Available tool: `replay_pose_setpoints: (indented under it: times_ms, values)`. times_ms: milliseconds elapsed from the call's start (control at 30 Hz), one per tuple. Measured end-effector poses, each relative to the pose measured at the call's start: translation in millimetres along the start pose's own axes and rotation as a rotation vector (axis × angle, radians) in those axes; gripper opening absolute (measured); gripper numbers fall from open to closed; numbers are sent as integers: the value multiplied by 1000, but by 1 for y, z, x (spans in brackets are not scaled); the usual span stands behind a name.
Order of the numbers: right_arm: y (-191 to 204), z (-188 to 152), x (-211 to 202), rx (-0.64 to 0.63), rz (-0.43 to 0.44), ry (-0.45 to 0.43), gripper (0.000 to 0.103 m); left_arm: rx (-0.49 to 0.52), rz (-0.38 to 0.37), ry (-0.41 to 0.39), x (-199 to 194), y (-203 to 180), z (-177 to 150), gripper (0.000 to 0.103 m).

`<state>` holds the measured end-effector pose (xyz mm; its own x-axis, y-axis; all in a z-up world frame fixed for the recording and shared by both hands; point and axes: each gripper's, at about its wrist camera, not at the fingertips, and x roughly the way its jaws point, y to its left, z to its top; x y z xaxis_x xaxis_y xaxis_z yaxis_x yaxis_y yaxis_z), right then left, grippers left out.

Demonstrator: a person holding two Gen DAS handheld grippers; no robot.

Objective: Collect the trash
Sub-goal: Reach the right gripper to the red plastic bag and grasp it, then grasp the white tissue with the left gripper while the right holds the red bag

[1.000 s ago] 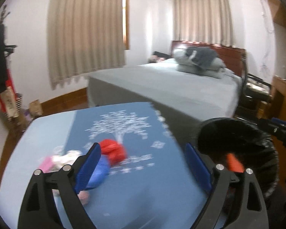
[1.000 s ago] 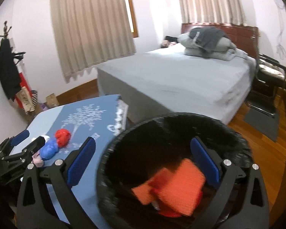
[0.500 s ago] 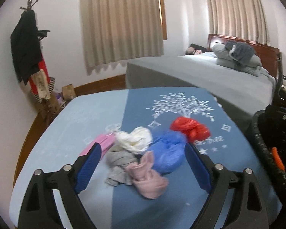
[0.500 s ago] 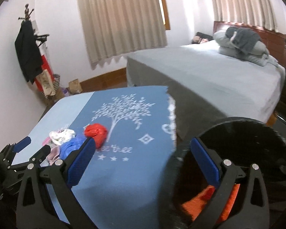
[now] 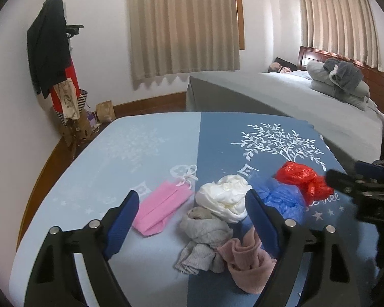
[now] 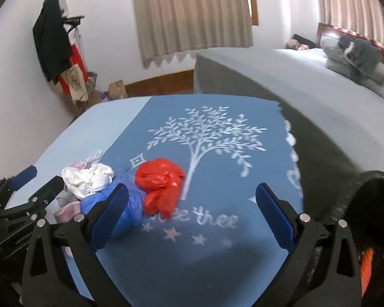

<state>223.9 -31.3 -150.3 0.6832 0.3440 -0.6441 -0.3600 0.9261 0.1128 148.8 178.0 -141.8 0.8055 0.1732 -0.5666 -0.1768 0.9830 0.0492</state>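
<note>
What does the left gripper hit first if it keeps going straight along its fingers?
Probably the crumpled white plastic bag or the grey knitted sock below it; both sit between the open left gripper fingers. Depth is unclear.

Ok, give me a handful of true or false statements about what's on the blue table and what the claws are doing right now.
1. The red plastic bag lies on the tablecloth. True.
2. The right claw grips the red bag. False: it is open and empty.
3. A pink mask lies left of the white bag. True.
4. The left claw is shut on a sock. False: it is open above the pile.
5. The black bin stands in the middle of the table. False: beside the table's right edge.
</note>
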Motion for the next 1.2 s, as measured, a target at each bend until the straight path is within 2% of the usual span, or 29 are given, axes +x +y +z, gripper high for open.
replay_pose_setpoints:
  times_ms: [67, 167, 333, 433, 467, 500, 633, 900, 967, 1000, 1133, 1200]
  values:
    - [4, 2, 13, -1, 10, 26, 92, 1, -3, 0, 1, 1, -2, 83]
    - [8, 3, 27, -17, 24, 60, 80, -5, -9, 5, 4, 2, -3, 81]
    - [9, 1, 43, -7, 52, 112, 68, -12, -19, 11, 8, 3, -1, 78]
    - [11, 0, 46, -12, 94, 132, 52, -13, -31, 16, 10, 1, 0, 74]
    - [12, 0, 46, -14, 117, 138, 41, -11, -36, 19, 11, 0, 0, 73]
    - [13, -1, 44, -14, 132, 140, 37, -9, -42, 23, 13, -1, 0, 71]
    - [11, 0, 35, 6, 144, 119, 33, -3, -69, 41, 18, -6, 2, 61]
    - [-6, 2, 6, 30, 117, 59, 31, 4, -111, 79, 32, -14, 6, 57]
    - [-7, 1, 2, 26, 113, 57, 31, 10, -127, 94, 37, -17, 8, 52]
    - [-7, 0, 1, 26, 113, 56, 31, 16, -133, 102, 39, -19, 8, 44]
    - [-4, -3, -6, 20, 111, 48, 31, 38, -130, 89, 38, -27, 10, 29]
    - [-5, -3, -10, 17, 111, 43, 31, 33, -133, 63, 33, -27, 11, 28]
